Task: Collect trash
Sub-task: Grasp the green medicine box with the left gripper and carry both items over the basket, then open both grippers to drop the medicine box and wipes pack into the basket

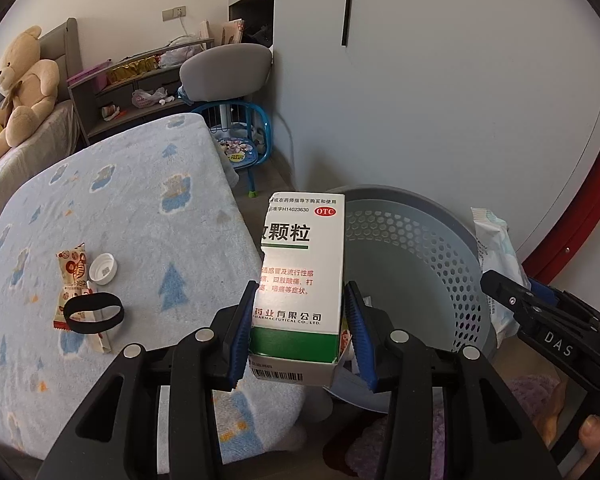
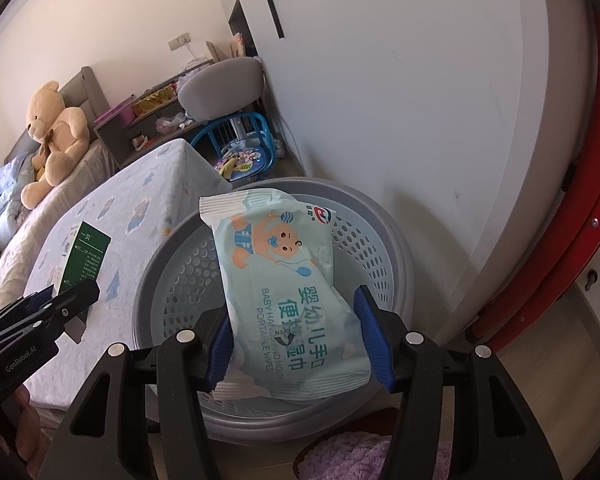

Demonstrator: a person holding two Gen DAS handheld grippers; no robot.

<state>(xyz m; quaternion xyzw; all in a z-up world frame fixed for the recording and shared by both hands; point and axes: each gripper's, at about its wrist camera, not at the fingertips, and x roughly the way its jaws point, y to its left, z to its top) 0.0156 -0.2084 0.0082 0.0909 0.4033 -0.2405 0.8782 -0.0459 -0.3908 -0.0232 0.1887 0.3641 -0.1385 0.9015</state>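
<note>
My left gripper (image 1: 302, 334) is shut on a white and green medicine box (image 1: 300, 280), held upright at the edge of the bed, beside the grey perforated basket (image 1: 420, 248). My right gripper (image 2: 296, 344) is shut on a pale blue pack of baby wipes (image 2: 280, 280), held over the basket (image 2: 180, 280). In the right wrist view the medicine box (image 2: 84, 260) and the left gripper (image 2: 52, 308) show at the left. The wipes pack (image 1: 496, 264) and right gripper (image 1: 516, 300) show at the right of the left wrist view. A snack wrapper (image 1: 74, 280), a white cap (image 1: 103, 268) and a black band (image 1: 94, 312) lie on the bed.
The bed carries a blue patterned blanket (image 1: 140, 208) and a teddy bear (image 1: 24, 92) at its far end. A grey chair (image 1: 226, 72), a small blue stool (image 1: 240, 148) and a cluttered shelf (image 1: 140, 84) stand behind. A white wall with red trim (image 2: 540, 260) lies right. A purple rug (image 2: 360, 456) is below.
</note>
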